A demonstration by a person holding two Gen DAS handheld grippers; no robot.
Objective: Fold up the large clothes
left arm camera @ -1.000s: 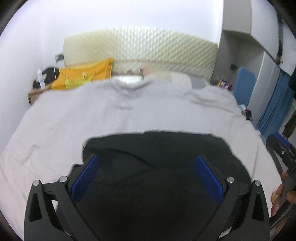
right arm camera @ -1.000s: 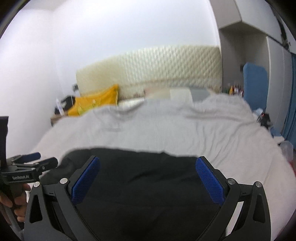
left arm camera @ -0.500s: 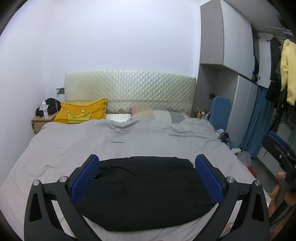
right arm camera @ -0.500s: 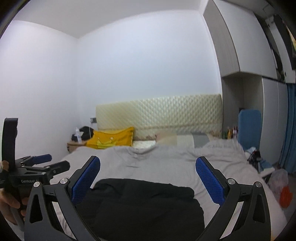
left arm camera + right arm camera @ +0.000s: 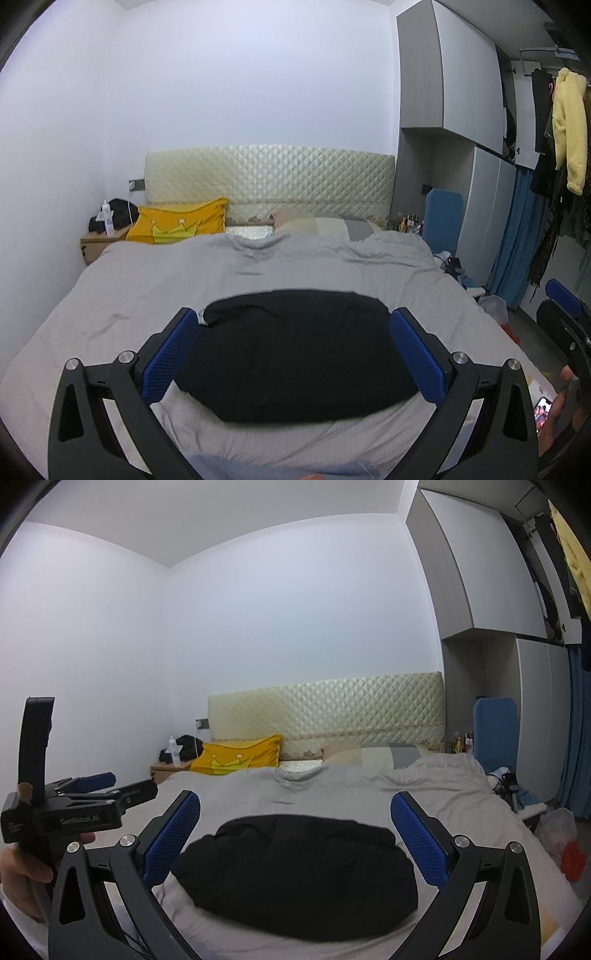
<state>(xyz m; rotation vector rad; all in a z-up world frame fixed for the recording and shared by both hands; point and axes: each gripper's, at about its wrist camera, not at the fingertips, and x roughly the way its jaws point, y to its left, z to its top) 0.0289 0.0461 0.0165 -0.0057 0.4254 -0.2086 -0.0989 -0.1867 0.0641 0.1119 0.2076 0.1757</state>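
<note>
A folded black garment (image 5: 295, 350) lies flat on the grey bedcover (image 5: 147, 295) near the foot of the bed; it also shows in the right wrist view (image 5: 295, 871). My left gripper (image 5: 295, 354) is open and empty, held above and back from the garment. My right gripper (image 5: 295, 838) is open and empty, also back from it. The left gripper shows at the left of the right wrist view (image 5: 96, 786), raised beside the bed. Part of the right gripper shows at the right edge of the left wrist view (image 5: 565, 314).
A yellow pillow (image 5: 181, 225) and a patchwork pillow (image 5: 325, 225) lie at the quilted headboard (image 5: 266, 181). A nightstand (image 5: 99, 243) with a bottle stands at the left. A blue chair (image 5: 443, 218), wardrobe (image 5: 465, 110), hanging clothes and floor bags are on the right.
Both grippers have pulled back and up from the black garment, which now lies folded on the bed and looks smaller. Both stay open.
</note>
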